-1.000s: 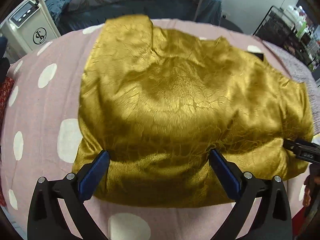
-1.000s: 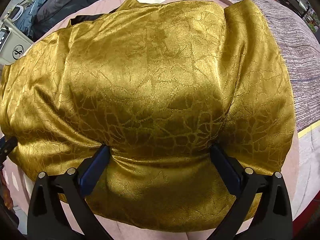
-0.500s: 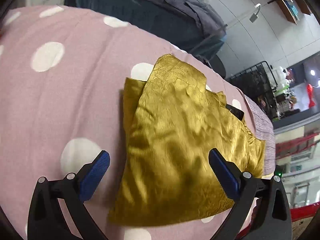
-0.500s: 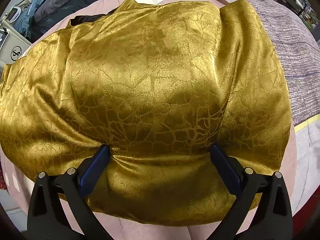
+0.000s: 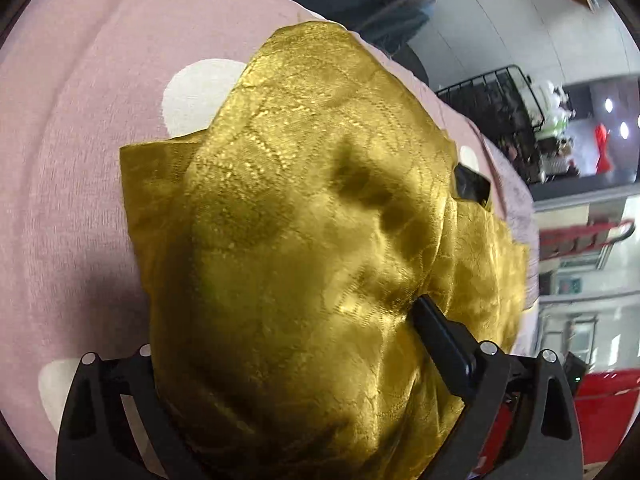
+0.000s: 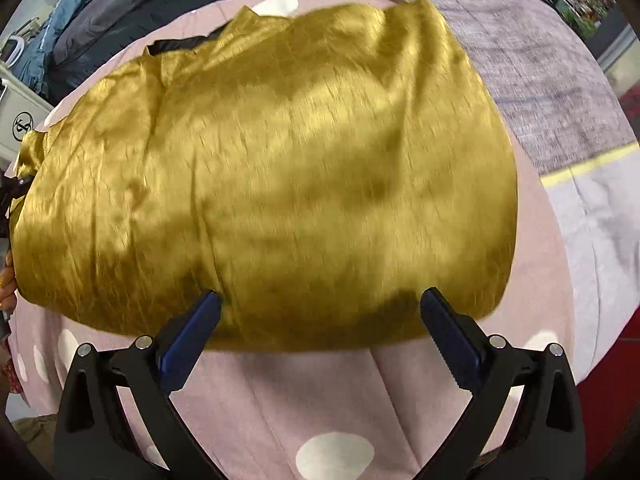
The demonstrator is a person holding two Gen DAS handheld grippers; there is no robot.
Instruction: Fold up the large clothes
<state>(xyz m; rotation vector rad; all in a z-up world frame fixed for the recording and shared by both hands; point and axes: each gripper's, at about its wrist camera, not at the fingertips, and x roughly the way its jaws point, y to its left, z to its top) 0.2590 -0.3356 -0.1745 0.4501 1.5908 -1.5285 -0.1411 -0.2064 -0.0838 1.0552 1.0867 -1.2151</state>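
1. Left fingers [image 5: 440, 344] closing around gold cloth [image 5: 304, 240] on the bed [image 5: 60, 160]; right fingers [image 6: 448, 332] apart, holding nothing.
2. I fear slippery layers sliding loose, spoiling the fold.

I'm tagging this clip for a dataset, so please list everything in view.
garment: one, gold, bunched on the bedspread
bedspread: one, pink with white dots, under the garment
blanket: one, grey-purple, far right of the bedspread
dark clothes: a pile, blue-grey, behind the bedspread
wire rack: one, black, background
left gripper: jaws closing, garment between them
right gripper: open, at the garment's near edge
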